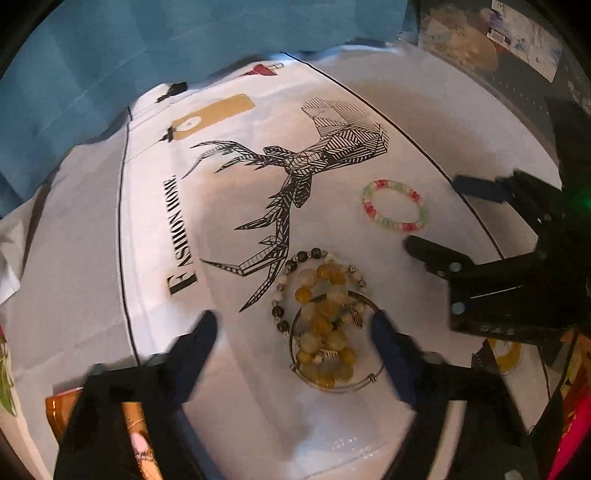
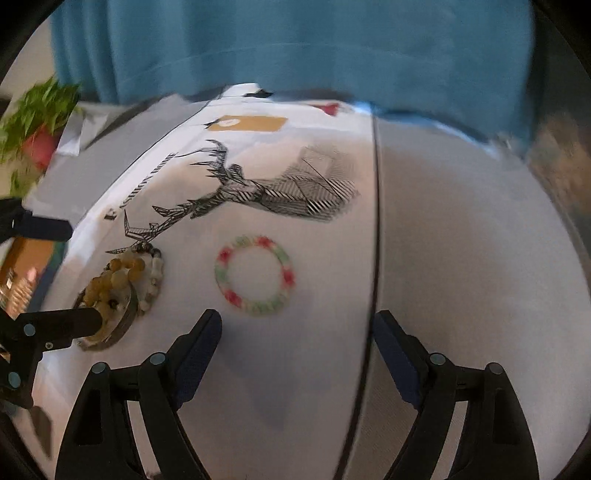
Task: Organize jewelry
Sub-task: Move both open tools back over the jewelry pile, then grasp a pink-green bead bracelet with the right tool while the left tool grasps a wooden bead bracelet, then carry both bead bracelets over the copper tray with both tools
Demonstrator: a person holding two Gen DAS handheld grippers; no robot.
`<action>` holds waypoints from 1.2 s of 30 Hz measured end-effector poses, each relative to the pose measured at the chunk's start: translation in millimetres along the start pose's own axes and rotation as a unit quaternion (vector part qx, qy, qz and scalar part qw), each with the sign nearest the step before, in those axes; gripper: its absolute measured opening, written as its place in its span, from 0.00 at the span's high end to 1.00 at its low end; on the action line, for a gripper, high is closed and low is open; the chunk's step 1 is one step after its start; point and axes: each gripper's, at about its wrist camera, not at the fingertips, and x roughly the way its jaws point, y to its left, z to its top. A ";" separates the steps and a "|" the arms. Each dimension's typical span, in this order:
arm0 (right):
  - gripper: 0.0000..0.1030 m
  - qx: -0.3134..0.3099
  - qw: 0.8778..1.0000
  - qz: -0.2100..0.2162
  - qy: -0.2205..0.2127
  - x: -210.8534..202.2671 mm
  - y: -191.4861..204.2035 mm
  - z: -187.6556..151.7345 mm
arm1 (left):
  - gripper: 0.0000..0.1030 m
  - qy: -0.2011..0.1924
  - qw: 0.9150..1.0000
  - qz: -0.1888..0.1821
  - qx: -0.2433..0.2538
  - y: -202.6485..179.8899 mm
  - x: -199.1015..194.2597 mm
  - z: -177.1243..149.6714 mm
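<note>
A pile of bracelets [image 1: 325, 321] lies on a white cloth [image 1: 229, 387] printed with a deer: yellow beads, a black-and-white bead string and a thin silver bangle with charms. My left gripper [image 1: 293, 325] points down over the pile with a finger on each side. Its right fingertip [image 1: 380, 325] is at the bangle's rim and the left one stands clear, so it is open. A pink-and-green bead bracelet [image 2: 255, 275] lies alone just ahead of my open right gripper [image 2: 297, 317]. The pile [image 2: 118, 288] also shows in the right wrist view, with the left gripper [image 2: 62, 273] around it.
A blue curtain [image 2: 295, 48] hangs behind the table. A potted plant [image 2: 40, 122] stands at the far left. An orange-gold box [image 1: 66, 410] sits near the cloth's left edge, and a yellow item [image 1: 508, 356] lies under the right gripper [image 1: 447, 218]. Clutter [image 1: 517, 33] fills the far right corner.
</note>
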 end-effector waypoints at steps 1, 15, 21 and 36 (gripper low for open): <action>0.17 -0.009 1.000 0.001 -0.007 2.1 3.8 3.1 | 0.48 0.004 1.000 -0.006 0.001 0.0 3.1 1.6; 0.88 -0.013 0.999 0.010 -0.049 -23.3 8.1 9.7 | 0.89 -0.070 0.993 -0.093 -0.024 10.3 -57.2 2.4; 0.89 0.000 0.996 -0.010 -0.084 -81.4 5.6 4.0 | 0.89 -0.120 0.988 -0.083 -0.042 15.4 -111.0 -14.5; 0.93 0.015 0.995 -0.004 -0.099 -204.4 69.2 -80.1 | 0.89 -0.163 0.981 -0.071 -0.084 3.0 -202.5 -143.7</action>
